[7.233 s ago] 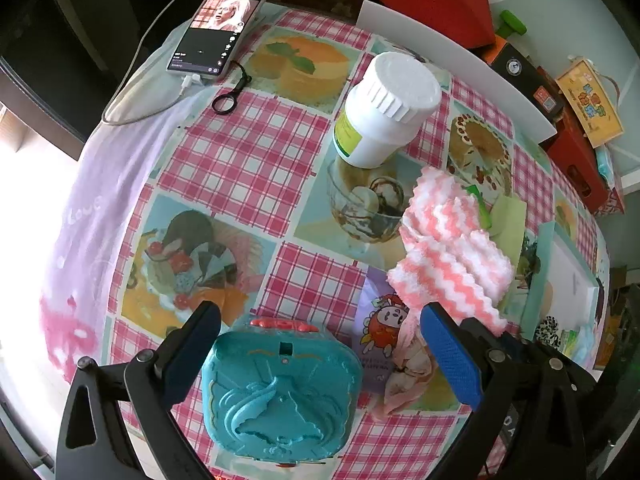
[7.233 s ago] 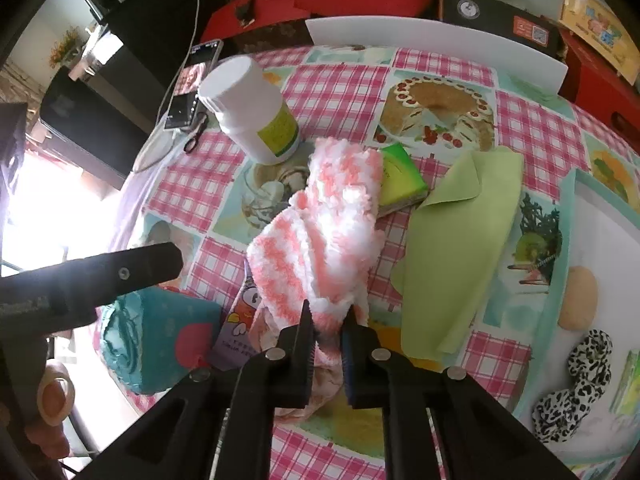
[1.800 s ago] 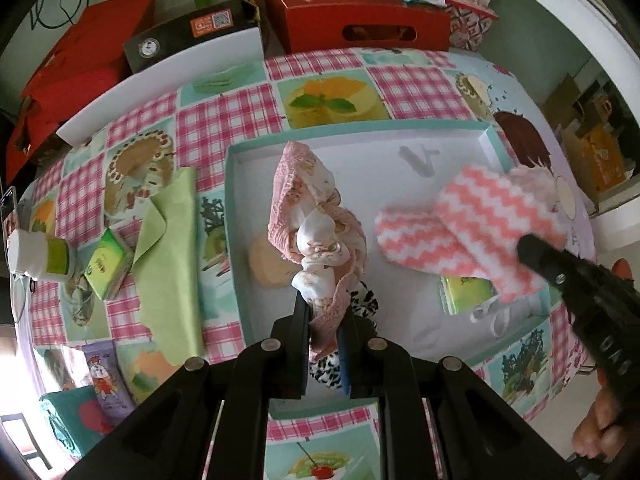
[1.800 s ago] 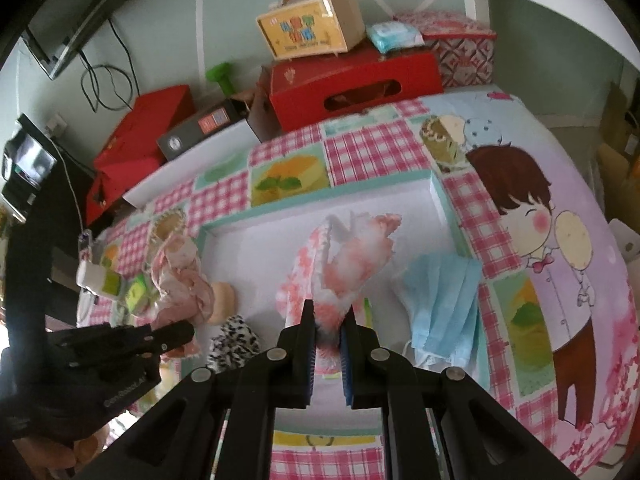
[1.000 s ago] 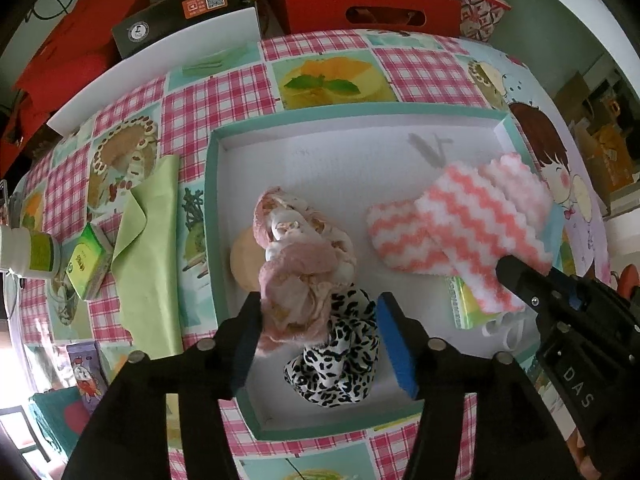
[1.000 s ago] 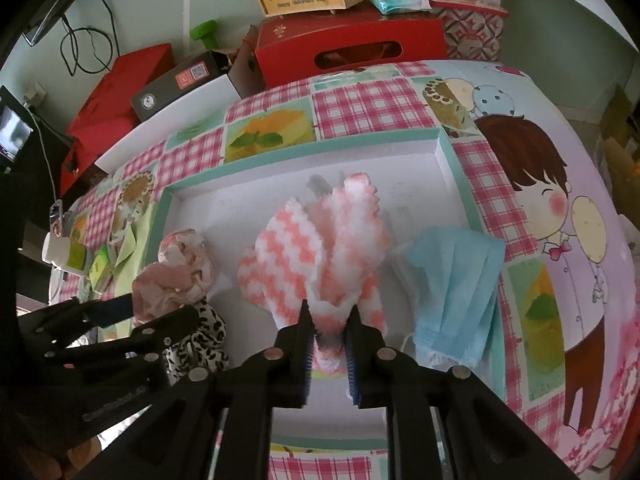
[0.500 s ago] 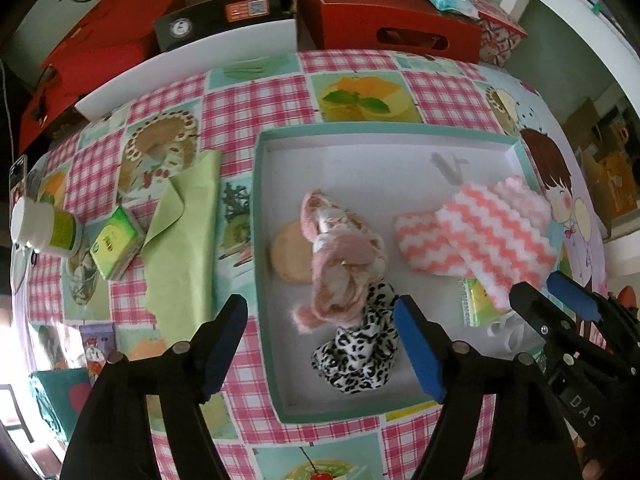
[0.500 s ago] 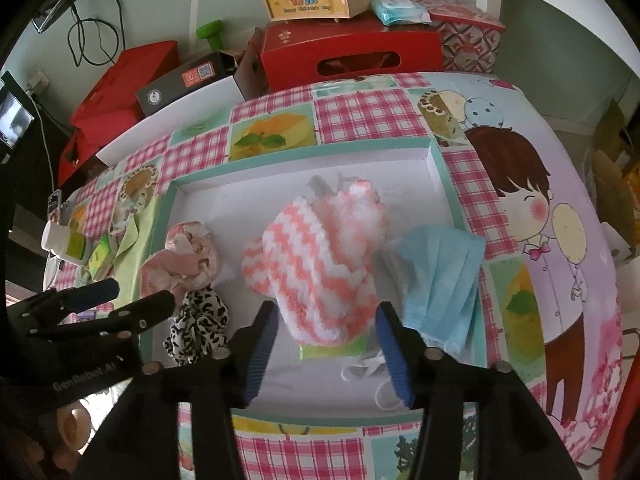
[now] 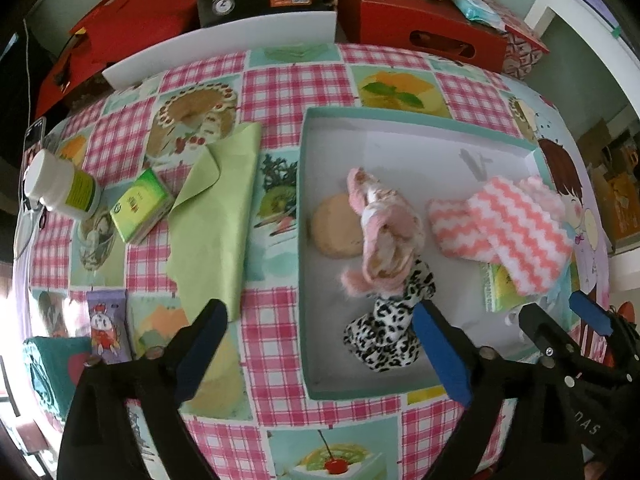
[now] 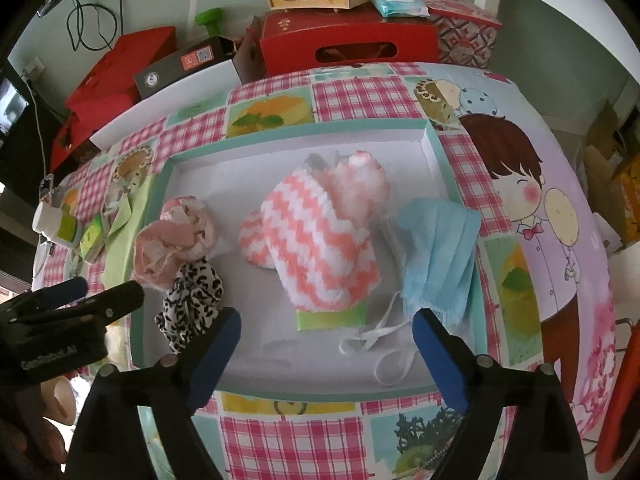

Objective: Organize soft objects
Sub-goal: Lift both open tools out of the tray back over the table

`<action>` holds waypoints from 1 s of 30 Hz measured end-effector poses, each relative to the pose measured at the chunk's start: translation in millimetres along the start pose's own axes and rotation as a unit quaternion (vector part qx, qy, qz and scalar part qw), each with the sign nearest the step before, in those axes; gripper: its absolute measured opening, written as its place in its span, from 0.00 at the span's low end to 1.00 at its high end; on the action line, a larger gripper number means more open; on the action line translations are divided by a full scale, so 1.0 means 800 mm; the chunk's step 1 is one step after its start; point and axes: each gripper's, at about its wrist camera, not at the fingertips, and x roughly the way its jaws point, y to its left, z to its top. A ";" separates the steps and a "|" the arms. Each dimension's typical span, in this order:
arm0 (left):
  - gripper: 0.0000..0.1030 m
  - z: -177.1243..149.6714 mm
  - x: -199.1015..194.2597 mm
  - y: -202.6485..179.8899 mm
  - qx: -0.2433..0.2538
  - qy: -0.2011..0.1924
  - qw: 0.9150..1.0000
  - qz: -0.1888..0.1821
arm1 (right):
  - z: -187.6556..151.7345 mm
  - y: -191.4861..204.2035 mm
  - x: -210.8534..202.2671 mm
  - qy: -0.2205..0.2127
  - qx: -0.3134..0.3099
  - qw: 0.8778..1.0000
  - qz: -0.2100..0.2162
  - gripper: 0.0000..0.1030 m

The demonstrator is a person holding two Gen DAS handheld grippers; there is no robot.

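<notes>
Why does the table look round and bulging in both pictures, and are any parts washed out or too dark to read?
Fisheye lenses: in the left wrist view the checked tablecloth curves like a dome, and the tray has bowed edges. In the right wrist view the tray bends the same way. Both views darken to black at the corners; a bright washed-out patch sits at the left edge of each.

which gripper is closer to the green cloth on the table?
Left. The left gripper hangs open with one finger right at the green cloth; the right gripper sits open over the tray, well off to the side.
</notes>
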 end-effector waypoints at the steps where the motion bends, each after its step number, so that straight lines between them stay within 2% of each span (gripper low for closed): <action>1: 0.95 -0.001 0.000 0.002 -0.002 0.001 1.000 -0.001 | -0.001 0.000 0.000 0.001 0.001 1.000 -0.002 0.90; 3: 0.95 -0.004 0.002 0.005 -0.005 0.003 1.000 -0.004 | -0.004 0.000 0.000 -0.001 0.001 1.000 -0.006 0.97; 8: 0.95 -0.010 0.000 0.007 -0.010 -0.001 1.000 -0.006 | -0.008 -0.003 -0.004 -0.010 0.009 1.000 -0.005 1.00; 20: 0.95 -0.030 -0.016 0.025 -0.038 -0.013 0.999 -0.018 | -0.022 0.003 -0.014 -0.011 0.012 1.000 -0.013 1.00; 27: 0.95 -0.036 -0.028 0.045 -0.051 -0.024 0.998 -0.018 | -0.037 0.024 -0.019 -0.004 -0.012 1.000 -0.007 1.00; 30: 0.96 -0.040 -0.038 0.061 -0.070 -0.030 0.997 -0.029 | -0.039 0.038 -0.023 -0.004 -0.016 1.000 0.002 1.00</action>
